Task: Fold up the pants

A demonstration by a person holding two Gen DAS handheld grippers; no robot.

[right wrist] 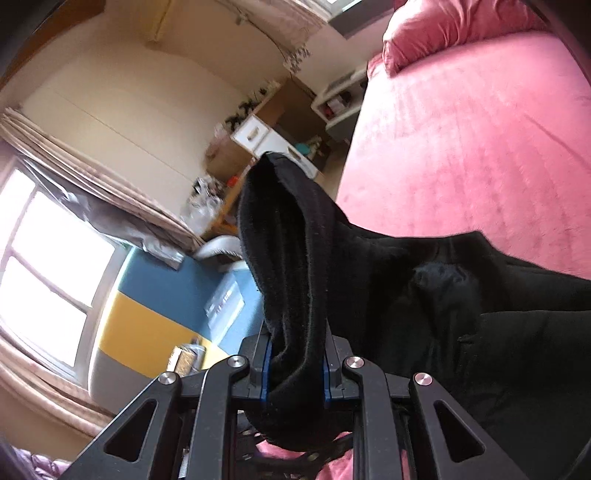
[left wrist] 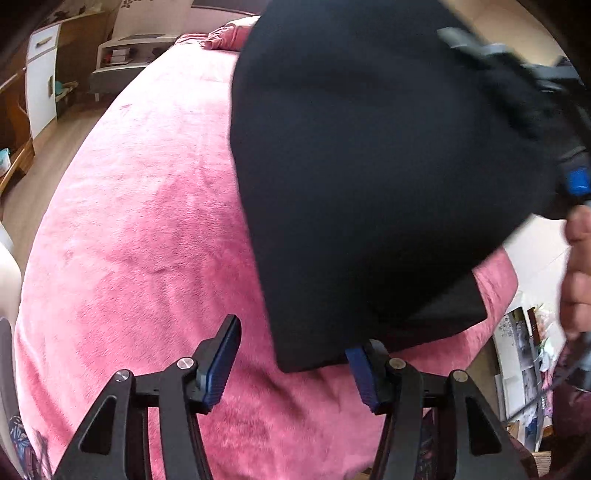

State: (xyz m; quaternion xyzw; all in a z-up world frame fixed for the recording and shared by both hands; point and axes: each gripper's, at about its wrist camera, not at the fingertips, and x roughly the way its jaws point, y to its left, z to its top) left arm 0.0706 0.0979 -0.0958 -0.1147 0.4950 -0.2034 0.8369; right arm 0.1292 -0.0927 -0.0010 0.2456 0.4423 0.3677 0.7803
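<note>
The pants [left wrist: 362, 177] are black, a soft matte knit with a faintly fuzzy nap, and they hang as a broad rounded sheet above a bed covered in a plush pink blanket [left wrist: 147, 229] whose pile shows streaks and brushed patches. Their lower hem lies on the blanket in a squared-off corner, folded flat, while the upper part is lifted into the air. The right gripper [right wrist: 297, 373] has its blue-padded fingers [right wrist: 266, 369] pressed together on a thick ribbed band of the black fabric, which bulges up between them in a tall loop (the waistband, by the look of its ridges) and drapes off to the right in heavy folds. In the left wrist view this same tool appears blurred at the upper right, with a bare hand [left wrist: 578, 273] wrapped round its handle. The left gripper [left wrist: 295, 363] points steeply down toward the bed with its jaws spread fairly wide and nothing held: one blue ridged pad [left wrist: 221, 363] stands over bare blanket, the other sits just at the pants' lower edge, its tip hidden under the cloth. A bunched pink pillow [right wrist: 443, 29] lies at the bed's far end.
</note>
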